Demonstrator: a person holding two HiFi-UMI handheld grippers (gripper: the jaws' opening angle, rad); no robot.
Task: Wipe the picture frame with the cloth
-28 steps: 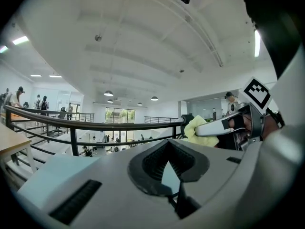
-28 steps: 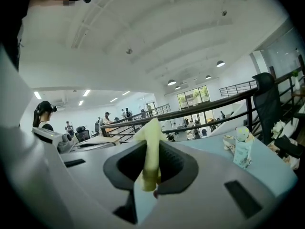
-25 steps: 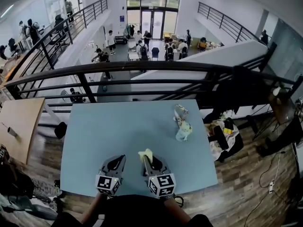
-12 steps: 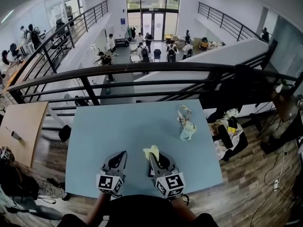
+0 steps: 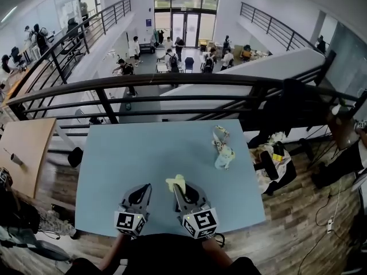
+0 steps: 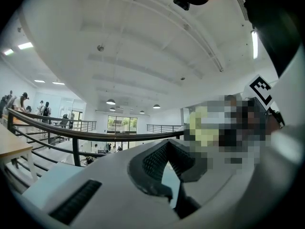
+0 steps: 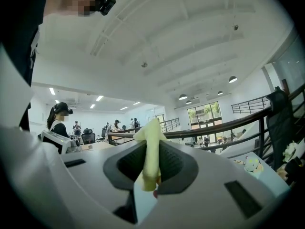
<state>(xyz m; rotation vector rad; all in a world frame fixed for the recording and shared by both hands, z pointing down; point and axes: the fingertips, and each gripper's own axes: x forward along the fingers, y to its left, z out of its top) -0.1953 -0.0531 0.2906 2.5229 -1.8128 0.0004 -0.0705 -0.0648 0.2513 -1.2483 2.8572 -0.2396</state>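
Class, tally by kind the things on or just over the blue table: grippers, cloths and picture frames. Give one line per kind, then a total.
Hand-held grippers: 2, the left gripper and the right gripper
Crumpled yellow cloth, pinched in the right gripper's fingers: 1
Pale decorated picture frame, on the blue table: 1
Total: 4

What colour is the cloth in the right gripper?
Pale yellow. The cloth shows best in the right gripper view, pinched between the fingers.
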